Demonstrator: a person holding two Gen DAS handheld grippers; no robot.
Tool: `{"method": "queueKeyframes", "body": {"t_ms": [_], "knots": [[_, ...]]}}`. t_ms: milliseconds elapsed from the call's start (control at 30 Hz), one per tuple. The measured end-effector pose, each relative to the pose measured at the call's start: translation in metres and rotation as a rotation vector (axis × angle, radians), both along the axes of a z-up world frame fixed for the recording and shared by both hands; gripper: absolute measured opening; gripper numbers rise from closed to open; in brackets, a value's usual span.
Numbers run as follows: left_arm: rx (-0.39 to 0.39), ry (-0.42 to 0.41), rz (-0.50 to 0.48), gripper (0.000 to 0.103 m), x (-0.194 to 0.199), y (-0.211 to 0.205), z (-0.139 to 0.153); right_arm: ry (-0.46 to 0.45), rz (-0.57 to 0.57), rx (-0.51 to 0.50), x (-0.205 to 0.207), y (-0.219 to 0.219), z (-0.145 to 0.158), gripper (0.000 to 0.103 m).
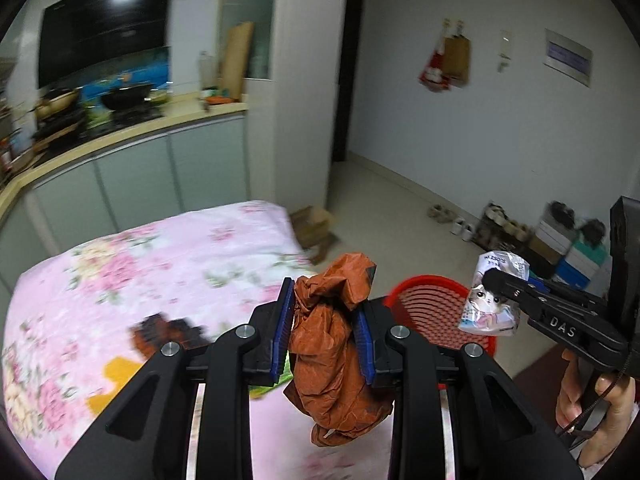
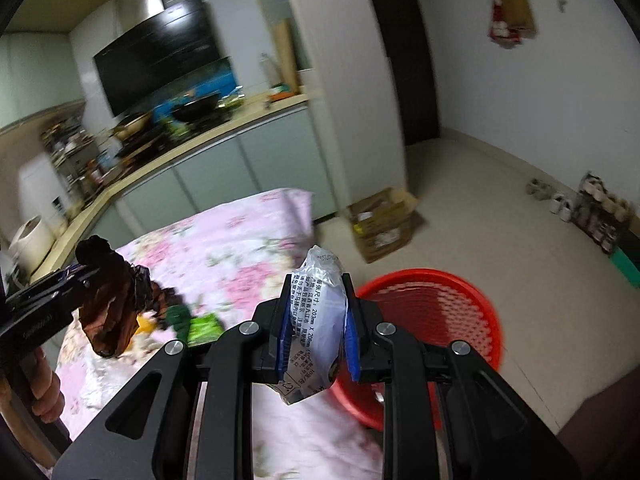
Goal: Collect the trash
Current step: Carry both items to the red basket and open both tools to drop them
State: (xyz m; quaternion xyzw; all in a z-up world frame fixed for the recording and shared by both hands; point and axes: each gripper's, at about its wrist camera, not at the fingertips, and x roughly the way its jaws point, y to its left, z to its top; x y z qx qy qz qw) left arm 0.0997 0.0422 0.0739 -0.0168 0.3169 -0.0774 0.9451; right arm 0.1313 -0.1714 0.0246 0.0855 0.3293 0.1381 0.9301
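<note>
A: What is the left gripper (image 1: 326, 328) doing?

B: It is clenched on a crumpled rust-orange plastic bag (image 1: 334, 344), pinched between its blue pads (image 1: 282, 328). The bag sticks up above the fingers and hangs down below them, held in the air over the near edge of the table covered by a pink floral cloth (image 1: 160, 264).

A: And the right gripper (image 2: 316, 332)?

B: It grips a crinkled white-and-silver printed packet (image 2: 320, 320), standing upright between its blue pads (image 2: 351, 344). From the left wrist camera the same packet (image 1: 494, 300) shows a cartoon animal face and hangs just beside the round red plastic mesh basket (image 1: 432, 300).

A: Where does the basket stand?

B: On the pale tiled floor (image 2: 500, 208), right against the table's right side. In the right wrist view its rim (image 2: 480, 292) lies just right of the packet.

A: Anything left on the cloth?

B: Yes: a dark brown wrapper (image 1: 168, 332), a yellow piece (image 1: 116, 380) and a green packet (image 2: 204, 330). They are blurred, so I can't say exactly what they are.

A: Further out?

B: An open cardboard box (image 2: 384, 224) on the floor beyond the table, shoes along the wall (image 2: 560, 200), and a kitchen counter with a black wok (image 1: 126, 98) under a black range hood (image 1: 104, 28).
</note>
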Motion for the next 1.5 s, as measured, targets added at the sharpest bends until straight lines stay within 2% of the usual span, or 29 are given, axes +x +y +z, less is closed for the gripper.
{"method": "queueKeyframes", "body": {"t_ms": [167,433,667,900,1033,1167,1267,1500], "knots": [[-0.021,0.047,-0.088,0.027,0.023,-0.042,-0.016,0.034,-0.074,-0.018,0.005,-0.028,-0.014,0.021],[-0.048,0.173,-0.191,0.027,0.066,-0.101,-0.063,0.129,-0.166,-0.041,0.024,-0.053,-0.050,0.021],[-0.079,0.263,-0.230,0.027,0.092,-0.127,-0.103,0.214,-0.203,-0.059,0.039,-0.066,-0.080,0.022],[-0.061,0.319,-0.230,0.028,0.104,-0.141,-0.134,0.288,-0.201,-0.066,0.047,-0.070,-0.107,0.023],[-0.059,0.329,-0.230,0.039,0.102,-0.140,-0.140,0.303,-0.191,-0.049,0.048,-0.069,-0.110,0.024],[-0.056,0.311,-0.221,0.059,0.097,-0.136,-0.135,0.306,-0.184,-0.030,0.046,-0.071,-0.110,0.033],[-0.047,0.292,-0.202,0.068,0.094,-0.130,-0.128,0.303,-0.184,-0.025,0.042,-0.071,-0.108,0.037],[-0.065,0.248,-0.129,0.076,0.081,-0.098,-0.104,0.276,-0.166,-0.028,0.027,-0.060,-0.098,0.040]]}}
